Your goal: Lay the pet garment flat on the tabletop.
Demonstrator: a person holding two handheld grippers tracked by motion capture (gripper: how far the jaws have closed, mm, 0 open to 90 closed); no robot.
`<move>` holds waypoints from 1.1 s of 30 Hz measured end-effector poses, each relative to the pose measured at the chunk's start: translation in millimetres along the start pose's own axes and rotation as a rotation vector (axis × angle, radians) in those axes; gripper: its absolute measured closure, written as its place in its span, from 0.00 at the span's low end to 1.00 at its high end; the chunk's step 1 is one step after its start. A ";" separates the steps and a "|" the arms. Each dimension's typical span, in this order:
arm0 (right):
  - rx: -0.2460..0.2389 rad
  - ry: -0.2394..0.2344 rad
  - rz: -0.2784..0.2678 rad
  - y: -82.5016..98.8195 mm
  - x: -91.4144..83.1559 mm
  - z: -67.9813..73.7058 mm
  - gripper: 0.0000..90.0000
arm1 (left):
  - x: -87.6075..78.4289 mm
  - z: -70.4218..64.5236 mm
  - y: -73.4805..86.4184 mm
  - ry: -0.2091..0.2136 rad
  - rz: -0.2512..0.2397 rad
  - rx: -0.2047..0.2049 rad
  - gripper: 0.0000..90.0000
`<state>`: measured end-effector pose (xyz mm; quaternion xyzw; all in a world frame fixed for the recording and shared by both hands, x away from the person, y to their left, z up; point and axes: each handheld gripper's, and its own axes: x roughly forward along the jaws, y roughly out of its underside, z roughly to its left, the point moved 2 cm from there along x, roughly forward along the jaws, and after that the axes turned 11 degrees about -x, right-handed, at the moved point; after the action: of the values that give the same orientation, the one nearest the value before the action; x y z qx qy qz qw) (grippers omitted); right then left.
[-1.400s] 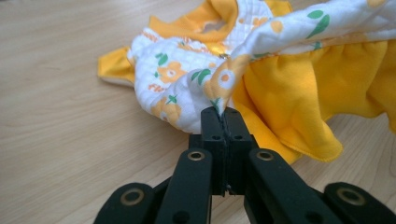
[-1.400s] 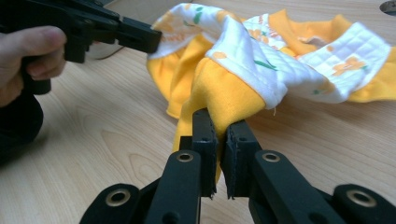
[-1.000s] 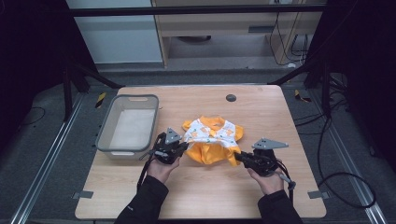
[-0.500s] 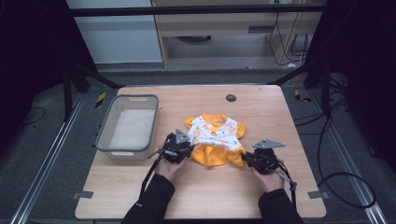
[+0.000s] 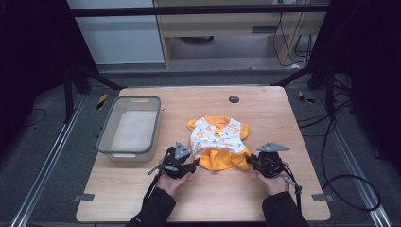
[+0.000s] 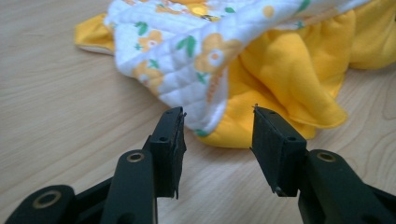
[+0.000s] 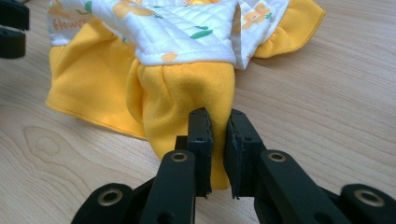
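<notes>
1. Small yellow-and-white floral garment [image 5: 218,143] lies crumpled near the middle of the wooden table [image 5: 293,118], right of the grey bin [image 5: 130,128].
2. Left gripper [image 6: 218,125]: jaws spread wide, nothing between them. The garment's white quilted edge and yellow hem sit just beyond the tips, close to the left finger [image 6: 169,140]; contact cannot be told.
3. Right gripper [image 7: 219,122]: jaws nearly together, pinching a fold of the yellow skirt hem at the garment's near right corner.
4. In the high view the left gripper [image 5: 193,164] and right gripper [image 5: 249,161] flank the garment's near edge.
</notes>
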<state>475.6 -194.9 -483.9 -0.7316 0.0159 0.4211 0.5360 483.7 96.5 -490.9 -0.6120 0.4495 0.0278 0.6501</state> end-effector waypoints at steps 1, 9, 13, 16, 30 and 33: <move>0.002 -0.001 0.001 0.3 0.1 0.2 0.90 | 3.2 -2.5 0.8 0.004 0.000 0.006 0.60; -0.003 -0.010 0.006 0.6 1.6 1.9 0.90 | 29.7 -11.7 2.5 -0.007 0.038 0.046 0.59; -0.009 -0.010 0.008 0.7 1.8 1.6 0.90 | 34.6 -12.3 4.6 -0.013 0.054 0.063 0.60; -0.005 -0.012 0.010 0.9 2.2 1.0 0.90 | 35.3 -12.1 4.3 -0.018 0.063 0.060 0.64; -0.001 -0.039 -0.021 -2.2 -8.7 1.4 0.95 | 20.6 -15.9 -1.4 0.006 0.117 0.091 0.95; -0.008 -0.056 -0.045 -5.0 -16.6 2.9 0.95 | 0.1 -12.9 -7.0 0.038 0.124 0.130 0.95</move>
<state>465.5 -197.5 -469.7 -0.7218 -0.0175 0.4293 0.5426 480.7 84.1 -483.6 -0.5400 0.4995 0.0271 0.6769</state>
